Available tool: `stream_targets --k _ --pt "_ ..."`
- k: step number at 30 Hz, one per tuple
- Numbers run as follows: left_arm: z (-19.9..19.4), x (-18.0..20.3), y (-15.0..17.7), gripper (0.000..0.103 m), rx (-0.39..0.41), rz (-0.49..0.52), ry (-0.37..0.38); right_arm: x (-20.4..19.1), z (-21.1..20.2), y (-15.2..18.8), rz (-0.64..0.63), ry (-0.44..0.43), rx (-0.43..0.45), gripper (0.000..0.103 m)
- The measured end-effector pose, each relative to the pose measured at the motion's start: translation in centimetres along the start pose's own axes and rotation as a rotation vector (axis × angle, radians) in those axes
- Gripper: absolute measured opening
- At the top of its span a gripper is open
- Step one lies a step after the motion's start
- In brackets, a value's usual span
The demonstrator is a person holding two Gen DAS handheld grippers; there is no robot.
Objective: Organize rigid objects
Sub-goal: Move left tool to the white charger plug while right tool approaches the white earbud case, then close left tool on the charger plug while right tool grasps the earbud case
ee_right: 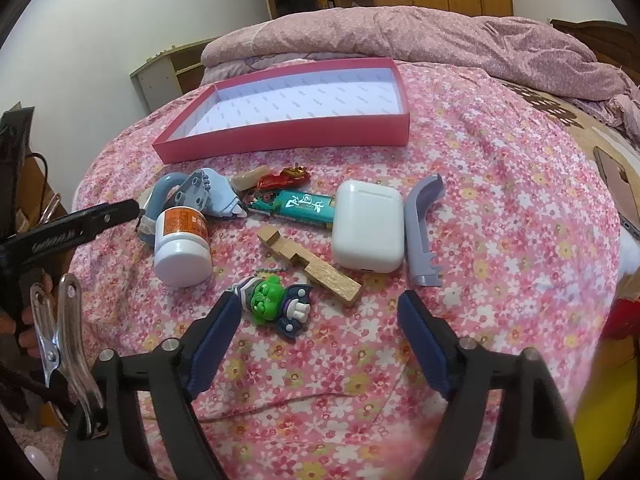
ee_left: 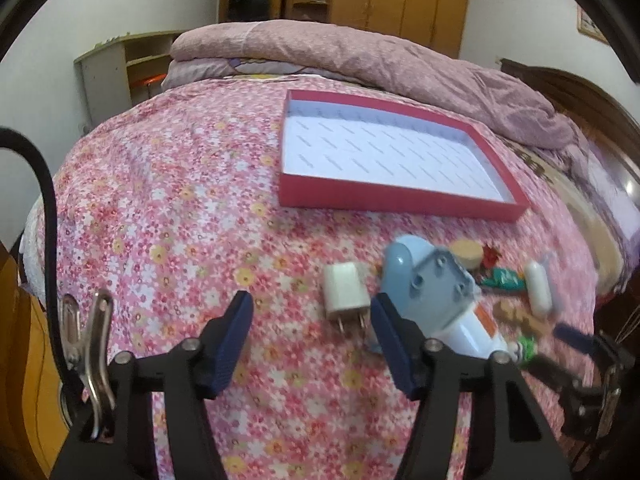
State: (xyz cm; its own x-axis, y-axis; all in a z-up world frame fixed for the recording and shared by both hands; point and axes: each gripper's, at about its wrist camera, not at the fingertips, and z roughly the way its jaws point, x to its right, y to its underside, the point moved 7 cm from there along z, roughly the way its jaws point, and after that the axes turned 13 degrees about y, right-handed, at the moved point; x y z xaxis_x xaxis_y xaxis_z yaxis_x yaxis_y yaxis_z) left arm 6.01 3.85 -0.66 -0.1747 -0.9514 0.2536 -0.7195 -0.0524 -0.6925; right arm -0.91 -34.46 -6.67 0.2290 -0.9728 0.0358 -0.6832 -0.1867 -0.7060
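An empty pink box (ee_left: 400, 196) (ee_right: 280, 140) with a white inside lies on the flowered bed. In front of it lie small items. The left wrist view shows a white charger plug (ee_left: 346, 292) and a blue-grey plastic part (ee_left: 424, 280) by a white pill bottle (ee_left: 468, 332). My left gripper (ee_left: 312, 344) is open and empty, just short of the plug. The right wrist view shows the pill bottle (ee_right: 182, 244), a white earbud case (ee_right: 368, 226), a wooden block (ee_right: 312, 264), a green figure keychain (ee_right: 272, 304), a teal pack (ee_right: 304, 206) and a grey clip (ee_right: 420, 228). My right gripper (ee_right: 320, 336) is open and empty near the keychain.
A folded purple quilt (ee_left: 360, 56) lies behind the box. A phone (ee_right: 616, 188) lies at the bed's right side. A shelf unit (ee_left: 120, 72) and wooden wardrobes stand beyond the bed. The bed edge drops off at left and right.
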Motion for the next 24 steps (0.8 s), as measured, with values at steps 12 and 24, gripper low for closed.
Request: stream_targets --k 12,24 --pt "1.6 0.3 -0.3 0.058 -0.003 0.002 0.015 0.3 0.0 -0.1 -0.004 0.000 -0.014 0.075" --pt "2.3 -1.0 1.1 0.050 -0.022 0.009 -0.022 0.3 0.2 0.0 -0.005 0.000 -0.019 0.075"
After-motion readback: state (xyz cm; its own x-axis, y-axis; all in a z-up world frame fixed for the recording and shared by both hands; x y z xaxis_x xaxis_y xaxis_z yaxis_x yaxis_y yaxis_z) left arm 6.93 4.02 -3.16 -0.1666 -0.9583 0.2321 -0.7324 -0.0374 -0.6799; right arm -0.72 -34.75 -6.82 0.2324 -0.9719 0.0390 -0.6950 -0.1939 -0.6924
